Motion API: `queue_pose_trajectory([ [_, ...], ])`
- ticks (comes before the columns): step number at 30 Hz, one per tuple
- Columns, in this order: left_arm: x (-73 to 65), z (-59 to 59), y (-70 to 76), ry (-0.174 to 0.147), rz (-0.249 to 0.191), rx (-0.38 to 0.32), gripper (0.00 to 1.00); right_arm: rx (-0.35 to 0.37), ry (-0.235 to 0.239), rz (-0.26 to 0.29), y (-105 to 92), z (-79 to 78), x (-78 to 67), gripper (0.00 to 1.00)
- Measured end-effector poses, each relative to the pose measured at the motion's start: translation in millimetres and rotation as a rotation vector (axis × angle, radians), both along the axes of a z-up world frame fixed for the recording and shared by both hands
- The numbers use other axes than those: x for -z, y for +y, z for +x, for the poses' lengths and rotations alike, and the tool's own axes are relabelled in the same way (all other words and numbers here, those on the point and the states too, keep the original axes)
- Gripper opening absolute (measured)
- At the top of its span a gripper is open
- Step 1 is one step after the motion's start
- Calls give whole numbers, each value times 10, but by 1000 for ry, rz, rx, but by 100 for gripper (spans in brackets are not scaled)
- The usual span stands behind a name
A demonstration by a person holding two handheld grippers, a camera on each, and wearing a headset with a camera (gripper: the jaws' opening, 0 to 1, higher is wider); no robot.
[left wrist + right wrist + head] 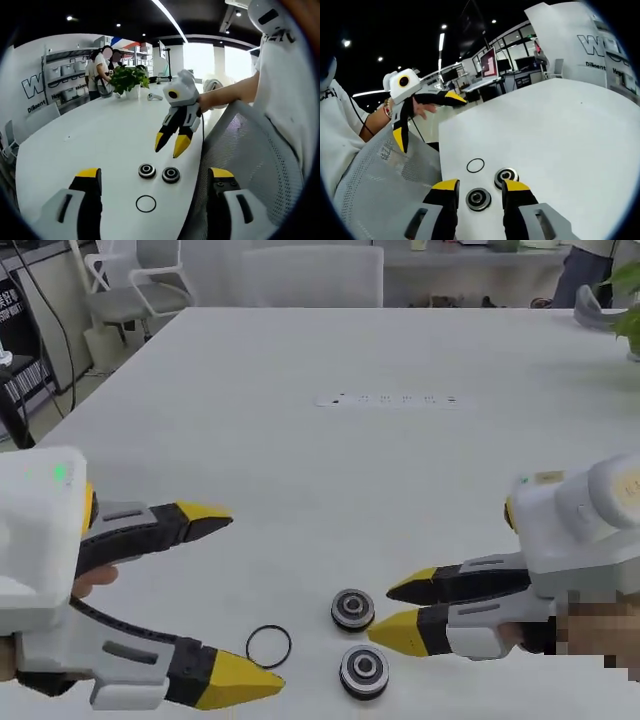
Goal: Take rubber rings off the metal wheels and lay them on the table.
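At the near edge of the white surface [400, 470], the left hand-held gripper [235, 595] is held with its jaws spread wide and nothing between them. A loose black rubber ring [268, 645] is seen lying flat on the surface, just beyond the lower jaw tip and touching nothing.

Just to the right of the ring, two metal wheels are laid flat on their sides with the hub holes turned upward. They are the near wheel [363, 670] and the far wheel [352, 608], set close together but apart. A dark outer band is seen on each wheel.

The right hand-held gripper [382, 610] is pointed leftward at the wheels. Its jaws are parted by a narrow gap and nothing is grasped. In the left gripper view it is shown hovering above the wheels and touching neither. In the right gripper view one wheel is framed in the gap between the yellow tips.

A mesh chair back [240, 150] is pressed close to the surface edge beside the person.

Farther out, a recessed socket strip [385, 400] is set into the middle of the surface. At the far end a potted plant [127, 80] is placed, with shelving [65, 70] behind it. An office chair [310, 275] is drawn up at the far edge.
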State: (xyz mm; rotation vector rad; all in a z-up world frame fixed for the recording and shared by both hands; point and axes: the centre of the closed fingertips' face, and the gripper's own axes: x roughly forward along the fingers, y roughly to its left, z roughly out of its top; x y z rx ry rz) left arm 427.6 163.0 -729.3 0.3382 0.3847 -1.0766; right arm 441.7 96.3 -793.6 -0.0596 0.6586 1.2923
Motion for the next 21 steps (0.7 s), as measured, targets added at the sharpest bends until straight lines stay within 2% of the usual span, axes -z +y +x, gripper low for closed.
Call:
queue_pose_trajectory([
  [4,24,-8,-157,5,20,62,85,-11,-3,-23,-28,-11,66,29],
  [9,26,-20,-369,-4,23,126,84,-25,13,-54,-68,-30,182,28],
  [13,47,18,-475,-21,38,159,82,-39,22,-77,-75,-62,248,27],
  [15,39,47,-546,-31,17,173,77,-59,20,-99,-72,-99,292,27],
  [18,76,67,-632,2,-39,182,72,-84,16,-120,-66,-140,343,27],
  [21,127,92,-669,8,-54,175,70,-96,23,-132,-64,-167,388,27],
])
